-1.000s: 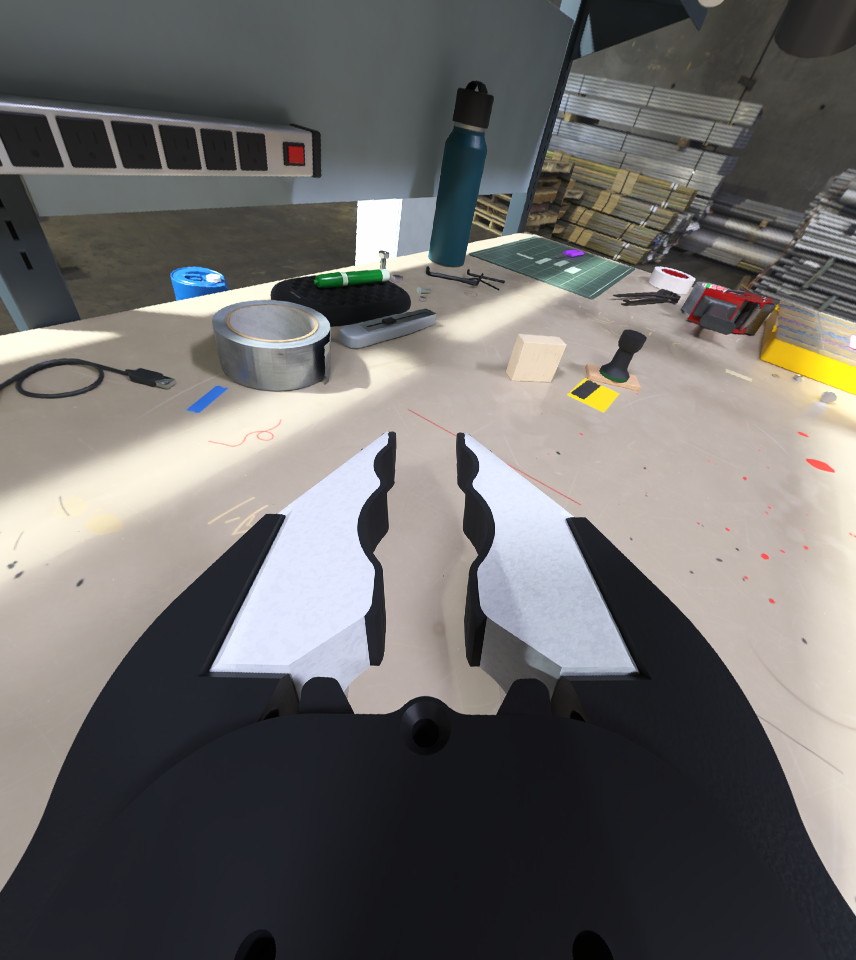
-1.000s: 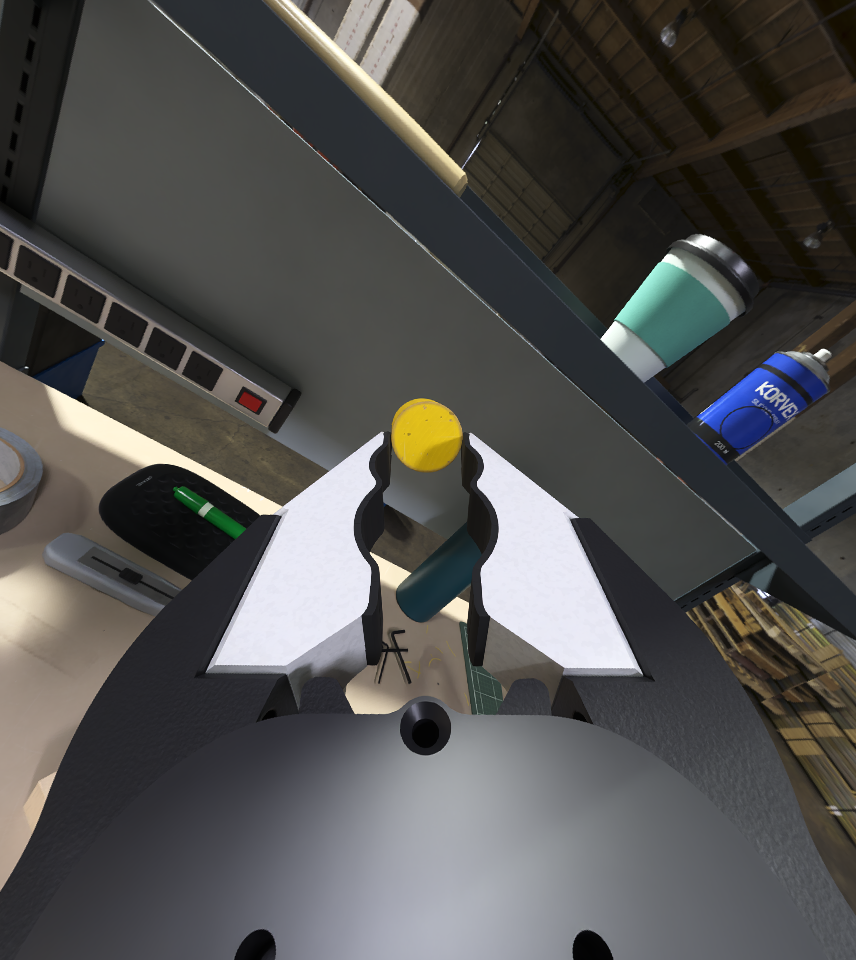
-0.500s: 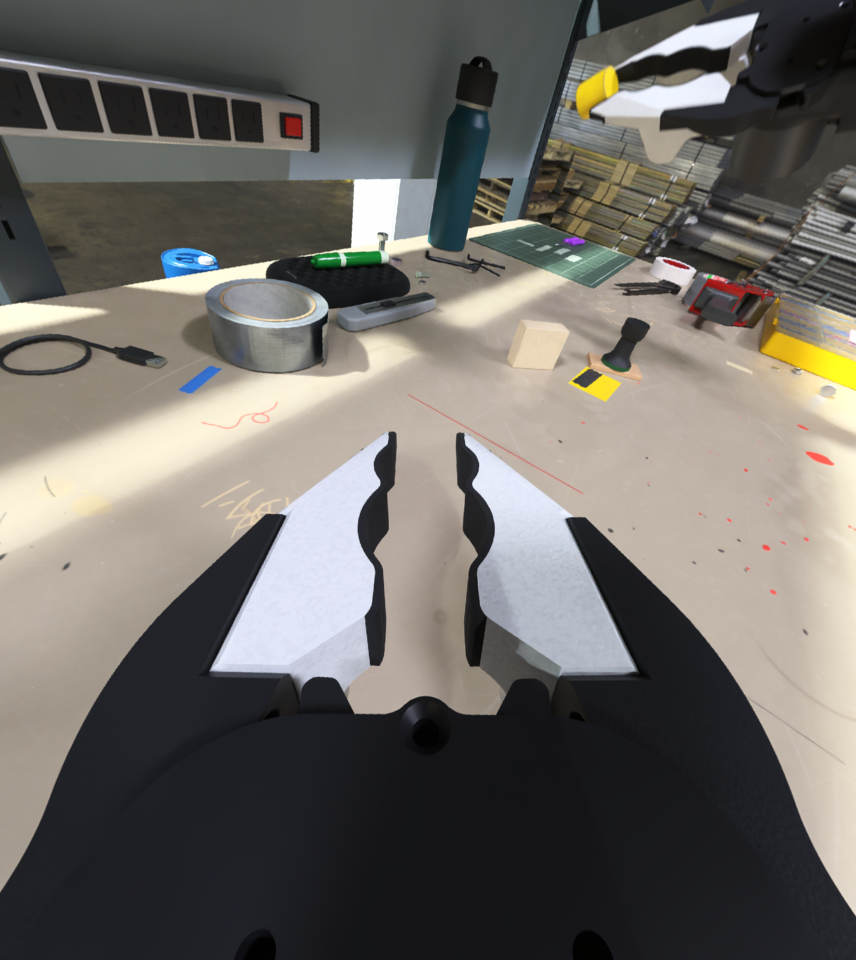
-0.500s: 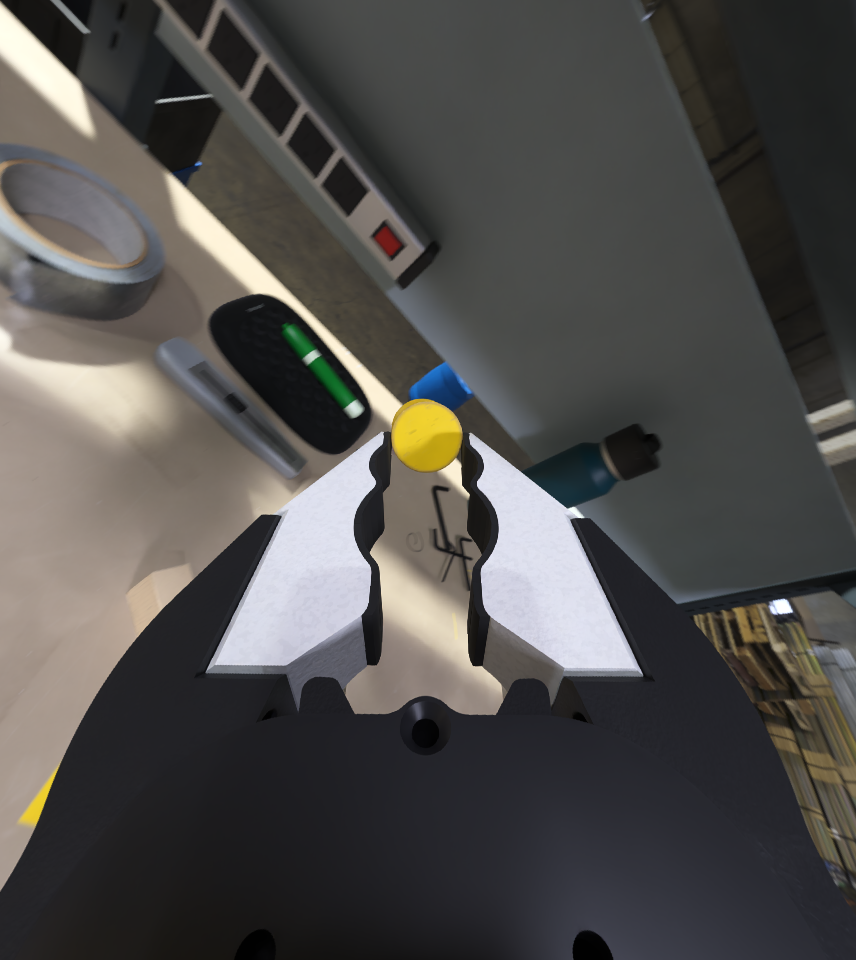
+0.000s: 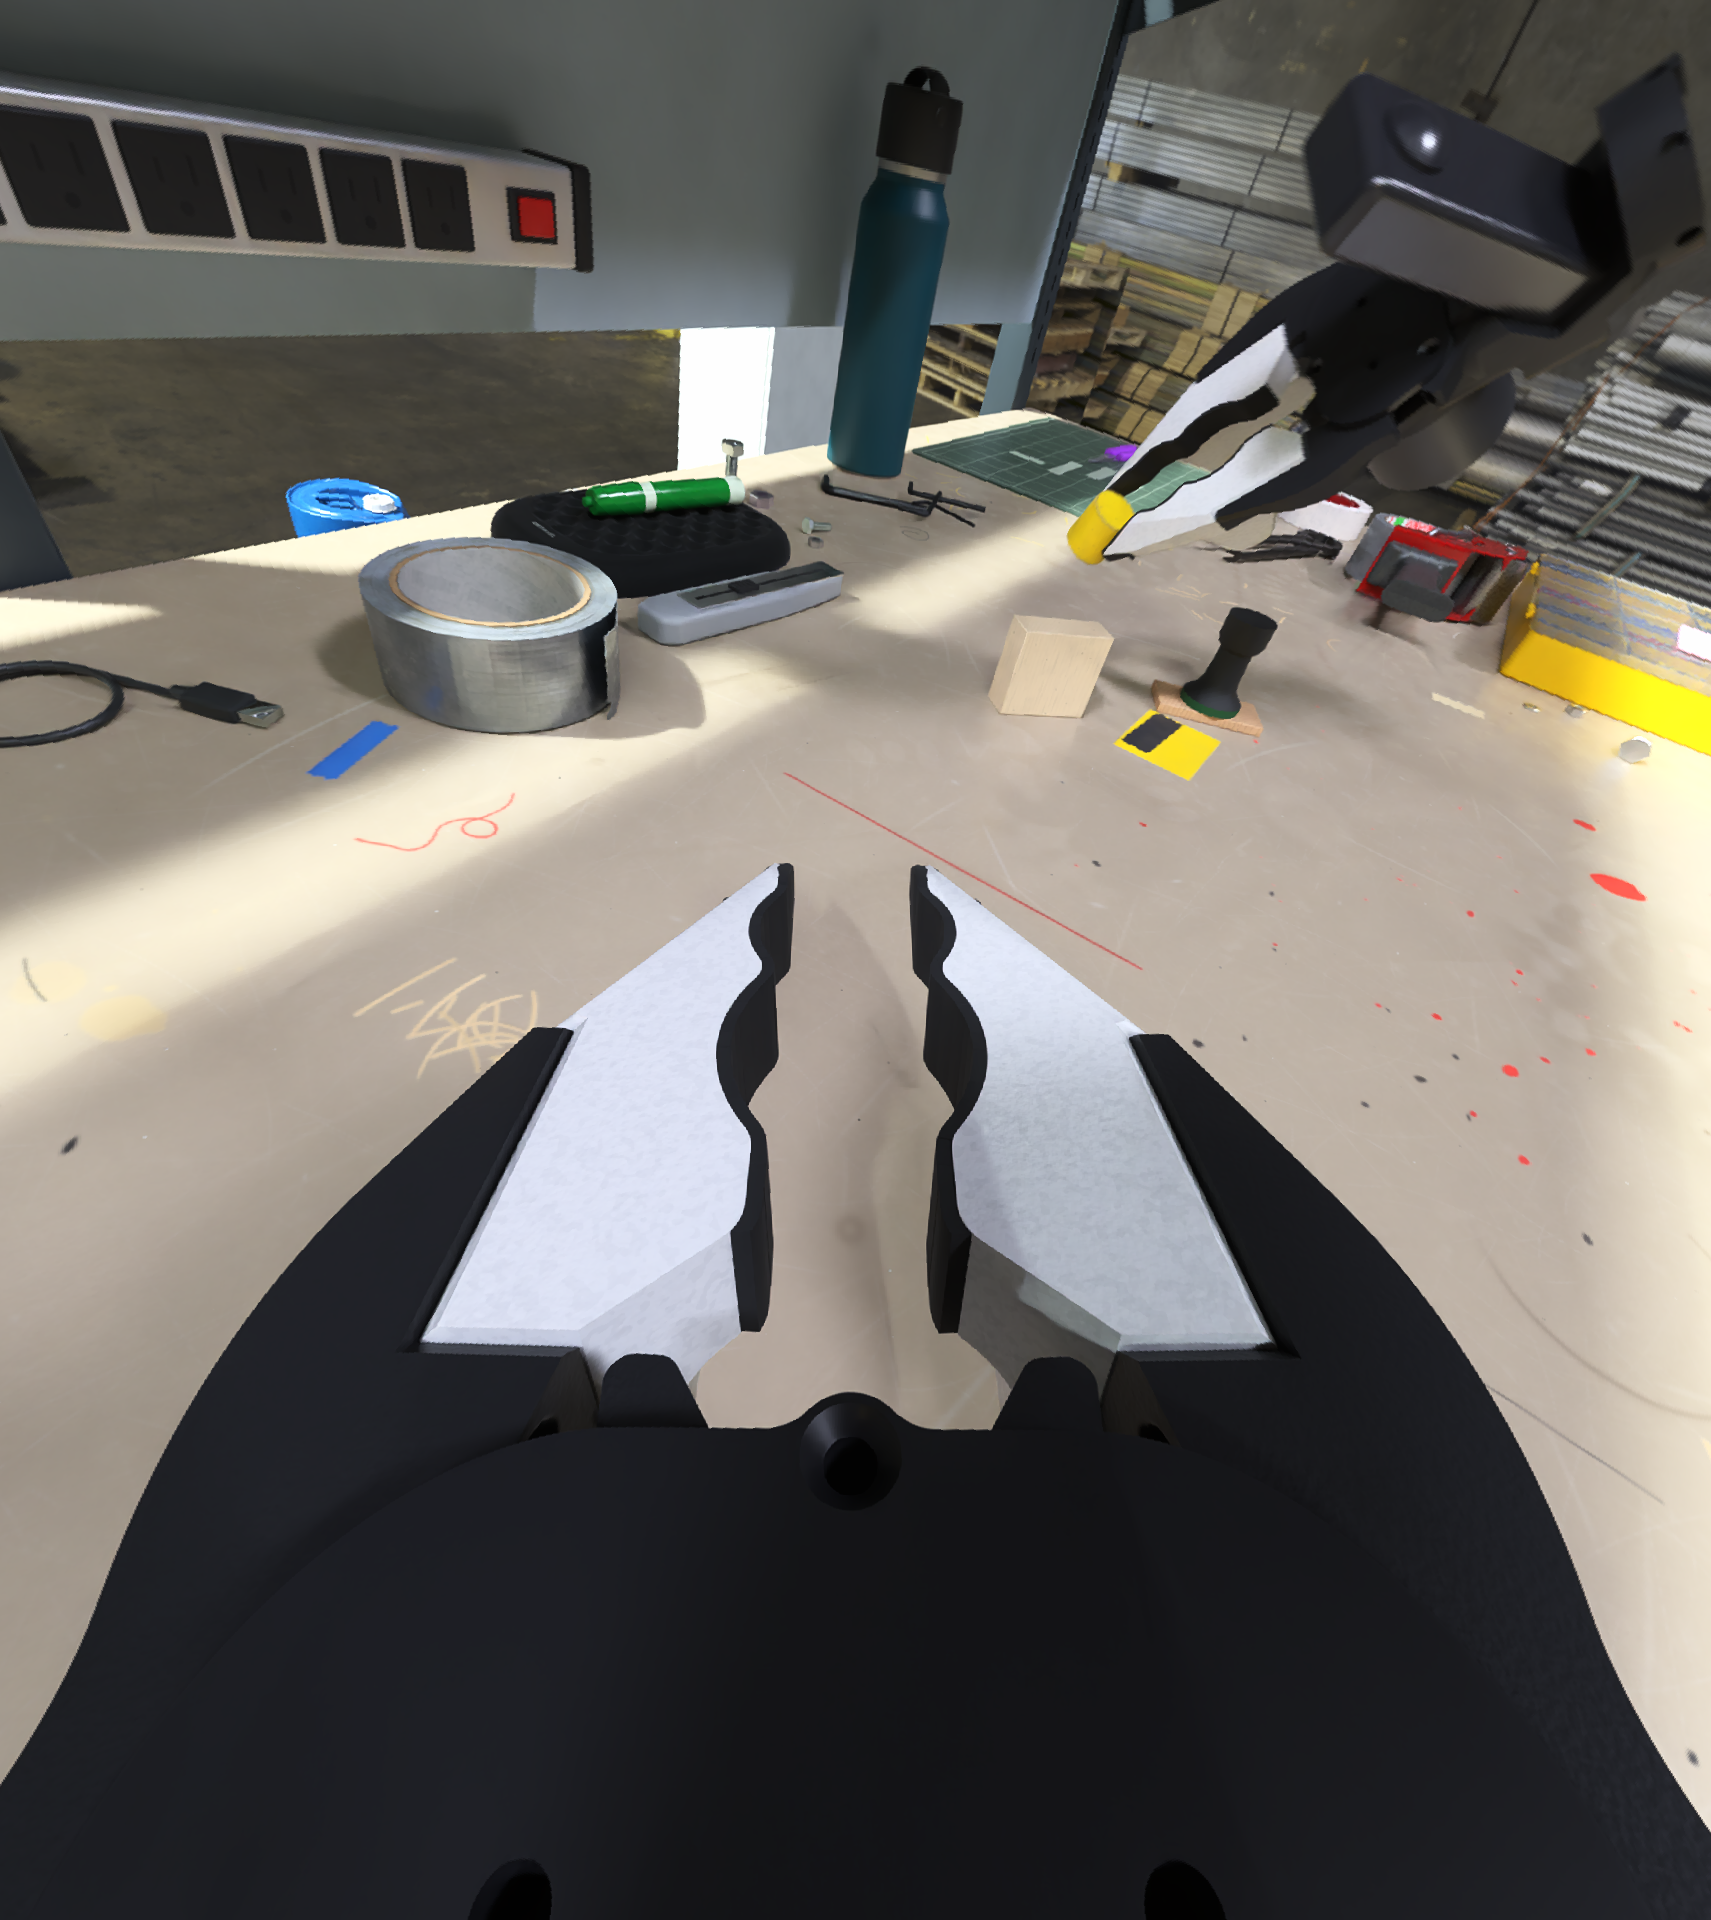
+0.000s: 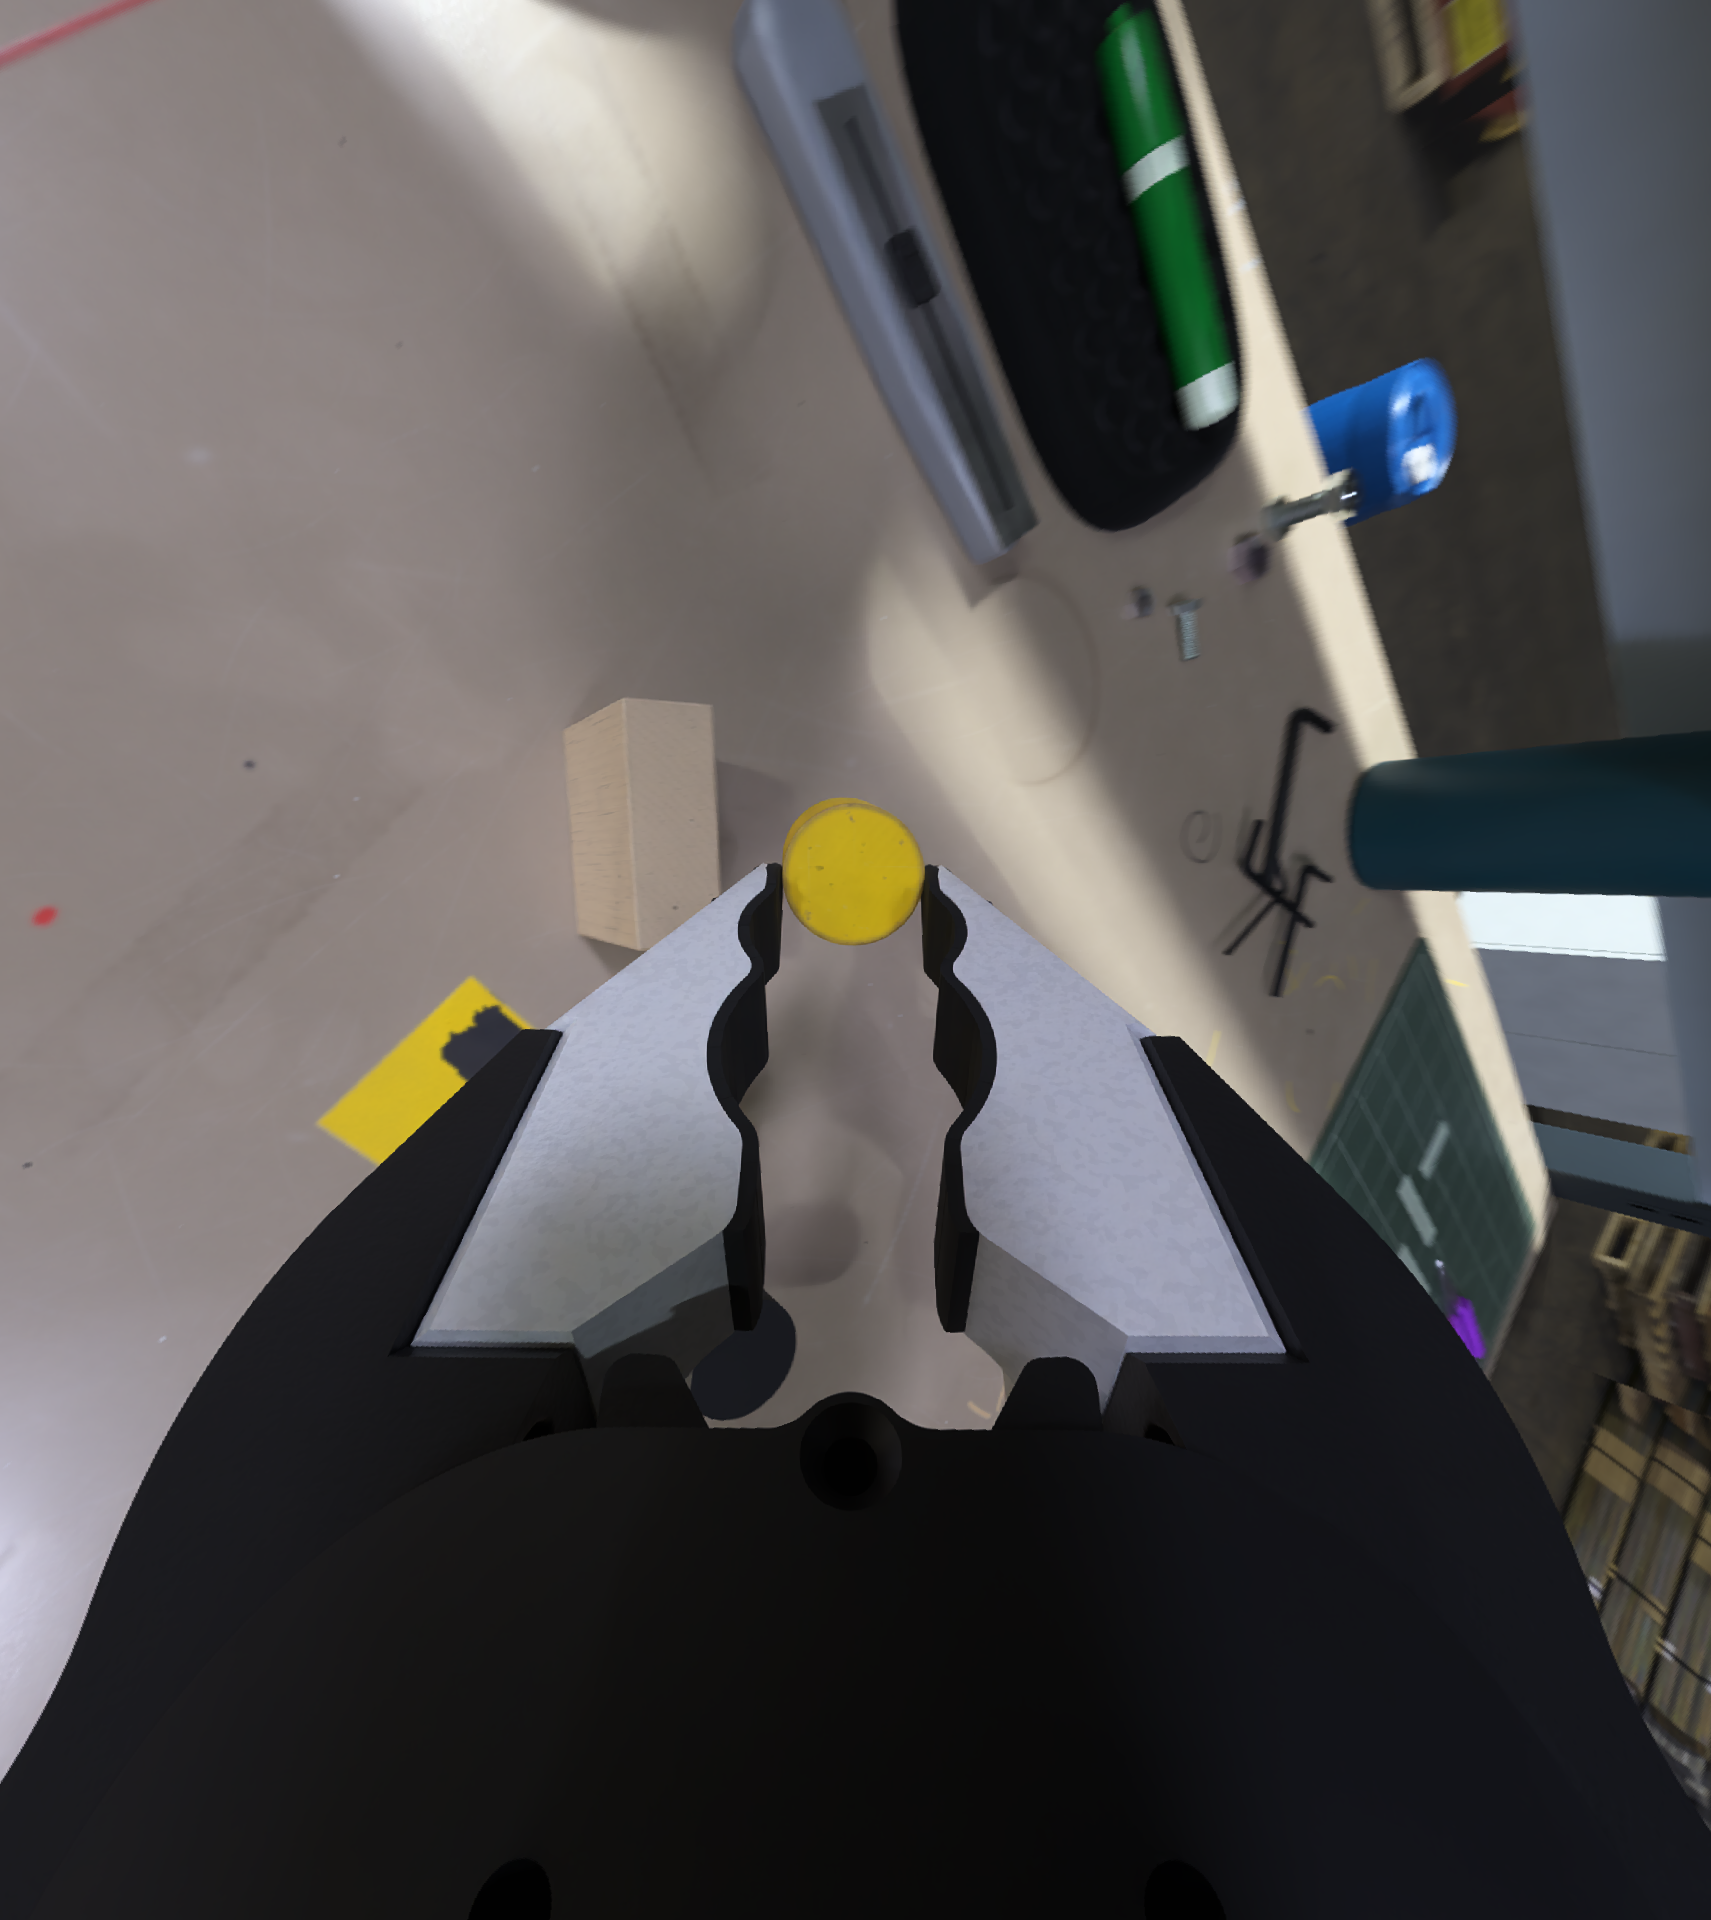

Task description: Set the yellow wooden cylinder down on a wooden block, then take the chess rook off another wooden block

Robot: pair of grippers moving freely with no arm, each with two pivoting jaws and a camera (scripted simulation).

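Observation:
My right gripper [image 6: 852, 878] is shut on the yellow wooden cylinder [image 6: 852, 871], held at the fingertips. In the left wrist view this gripper [image 5: 1119, 517] hangs in the air and tilts down, with the cylinder [image 5: 1092, 530] above and behind a pale wooden cube [image 5: 1048, 665]. In the right wrist view the cube [image 6: 638, 821] lies just left of the cylinder. A black chess rook [image 5: 1230, 660] stands on a flat wooden block [image 5: 1237, 719] right of the cube. My left gripper [image 5: 851, 883] is open and empty, low over the table, well short of both blocks.
A duct tape roll [image 5: 487, 634], a grey utility knife [image 5: 737, 603], a black pad with a green marker [image 5: 664, 494] and a teal bottle [image 5: 892, 281] stand behind. A yellow card [image 5: 1168, 740] lies by the rook. A yellow box [image 5: 1651, 675] and a red tool [image 5: 1433, 566] sit at right.
My right gripper has swung down from pointing at the shelf to pointing at the table, carrying the cylinder close to the cube. My left gripper has hardly moved.

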